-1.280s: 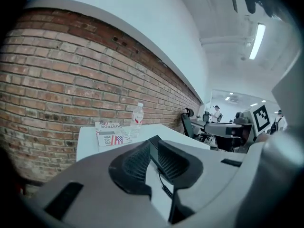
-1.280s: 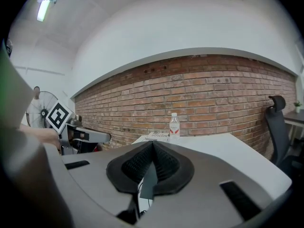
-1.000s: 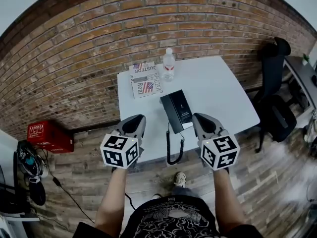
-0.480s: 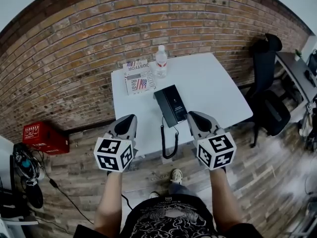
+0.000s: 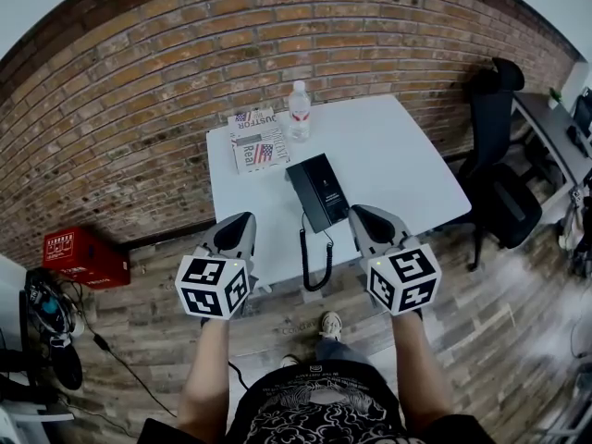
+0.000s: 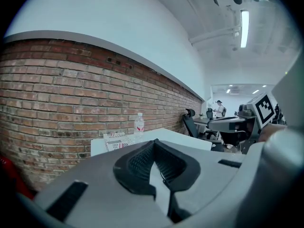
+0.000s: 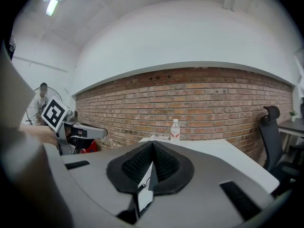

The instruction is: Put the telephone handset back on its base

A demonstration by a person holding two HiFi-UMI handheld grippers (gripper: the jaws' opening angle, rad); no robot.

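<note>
We hold 2 grippers low in front of us, at the near edge of a white bench [image 5: 407, 160] that stands against a brick wall [image 5: 139, 91]. The left gripper [image 5: 239, 225] has its jaws closed together with nothing between them; in the left gripper view the ribbed pads meet at the tip, and only the pale bench top shows through the slit below. The right gripper [image 5: 363, 215] is closed in the same way and is empty too. The black telephone [image 5: 319, 192] lies flat near the middle of the bench, between the 2 grippers and a little beyond their tips, and neither gripper touches it. From the head view we cannot tell the handset apart from the base. The coiled cord [image 5: 313, 259] runs from the telephone's near end, hangs over the bench edge in a loop and comes back up. At the far left corner of the bench lies a folded newspaper [image 5: 258, 142], with a clear water bottle [image 5: 298, 111] standing upright just beside it. A red box [image 5: 81, 255] sits on the wooden floor at the foot of the wall to our left, and a black office chair [image 5: 499, 169] stands off the right end of the bench.
</note>
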